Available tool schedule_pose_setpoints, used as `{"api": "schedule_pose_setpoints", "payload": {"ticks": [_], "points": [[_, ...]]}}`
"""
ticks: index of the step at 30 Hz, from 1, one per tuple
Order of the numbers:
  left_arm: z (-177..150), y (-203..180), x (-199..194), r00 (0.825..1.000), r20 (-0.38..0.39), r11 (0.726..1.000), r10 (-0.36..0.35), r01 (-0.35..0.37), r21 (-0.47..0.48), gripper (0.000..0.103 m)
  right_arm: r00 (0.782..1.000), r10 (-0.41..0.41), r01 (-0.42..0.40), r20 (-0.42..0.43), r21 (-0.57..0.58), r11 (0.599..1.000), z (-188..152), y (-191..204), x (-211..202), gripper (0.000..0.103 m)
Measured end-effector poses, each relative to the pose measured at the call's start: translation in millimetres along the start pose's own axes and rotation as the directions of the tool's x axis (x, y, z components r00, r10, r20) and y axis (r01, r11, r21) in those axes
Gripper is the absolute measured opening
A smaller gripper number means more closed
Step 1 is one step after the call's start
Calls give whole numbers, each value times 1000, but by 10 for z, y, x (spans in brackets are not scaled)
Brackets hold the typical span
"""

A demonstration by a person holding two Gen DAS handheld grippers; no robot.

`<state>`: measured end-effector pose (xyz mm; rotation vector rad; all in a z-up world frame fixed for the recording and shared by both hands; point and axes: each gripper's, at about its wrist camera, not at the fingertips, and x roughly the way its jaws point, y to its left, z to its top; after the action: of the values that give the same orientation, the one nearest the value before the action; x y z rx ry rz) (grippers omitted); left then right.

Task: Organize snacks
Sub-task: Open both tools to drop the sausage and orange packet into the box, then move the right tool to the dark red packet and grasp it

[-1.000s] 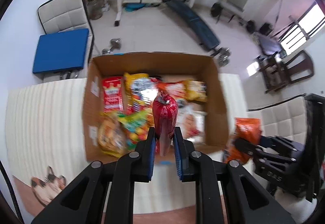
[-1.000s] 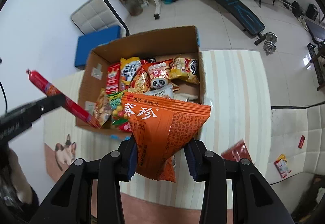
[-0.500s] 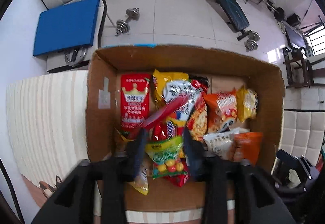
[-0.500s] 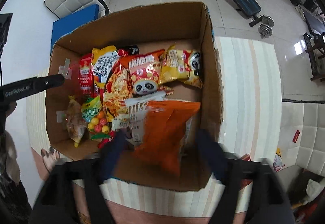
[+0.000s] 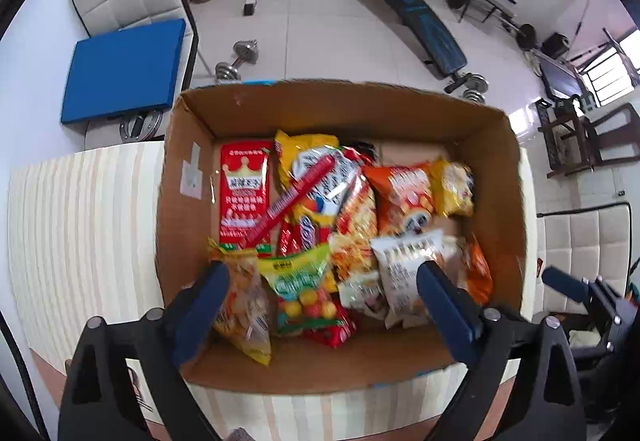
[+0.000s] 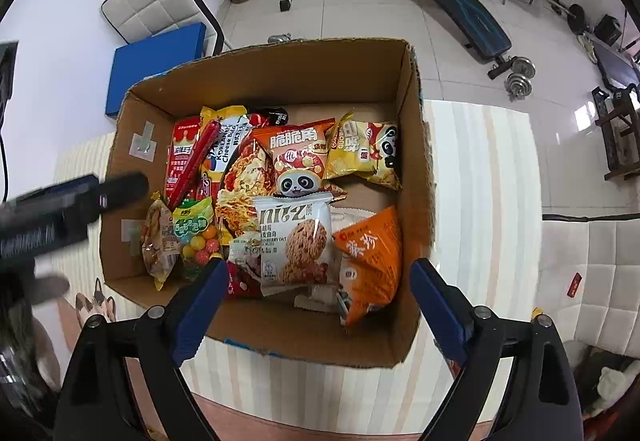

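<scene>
A cardboard box [image 5: 192,145] [image 6: 412,129] sits on a striped table and holds several snack packs. A red sausage stick [image 5: 296,197] [image 6: 196,161] lies slanted on the packs at the left. An orange triangular snack bag [image 6: 370,257] [image 5: 476,273] leans in the box's near right corner. My left gripper [image 5: 322,277] is open and empty above the box's near edge. My right gripper [image 6: 318,273] is open and empty above the near edge too. The left gripper shows at the left of the right wrist view [image 6: 120,189].
The striped tablecloth [image 5: 80,225] [image 6: 488,177] runs both sides of the box. A small red item [image 6: 574,285] lies on a white cushioned seat at right. Chairs, a blue mat [image 5: 124,69] and gym gear stand on the floor beyond.
Both grippers moved over the box and opened. The left let go of the red sausage stick, the right let go of the orange bag; both now lie in the box.
</scene>
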<state>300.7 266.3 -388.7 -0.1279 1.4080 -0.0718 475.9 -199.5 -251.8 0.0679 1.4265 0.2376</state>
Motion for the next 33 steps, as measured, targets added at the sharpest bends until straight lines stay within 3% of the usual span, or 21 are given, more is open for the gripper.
{"api": "schedule_pose_setpoints", "payload": {"ticks": [7,10,17,21,24,28,33], "points": [[-410,-219,-339,991,128,999,28,-33,37,96,997,36,-36,70,-6,999,-291,4,-305,96],[-604,-269,-490,982,188,1000,1,-6,24,98,993,56,-57,102,7,998,-457,-87,-438,96],[-1037,-480,-581,968,252,1000,16,-22,20,101,991,48,-68,122,162,984,-957,-819,-553,96],[-1251,-588,-465,967,253,1000,-9,9,0,101,998,7,-23,57,276,961,-1182,-1368,-332,96],[-1338,-694,-263,975,223,1000,4,-5,4,101,1000,-20,17,9,298,954,-1246,-1611,-104,96],[-1403,-812,17,984,178,1000,23,-26,14,101,993,-76,94,-91,217,971,-1246,-1710,343,96],[-1452,-911,266,989,139,998,48,-53,31,101,959,-188,199,-212,30,980,-1209,-1647,874,96]]}}
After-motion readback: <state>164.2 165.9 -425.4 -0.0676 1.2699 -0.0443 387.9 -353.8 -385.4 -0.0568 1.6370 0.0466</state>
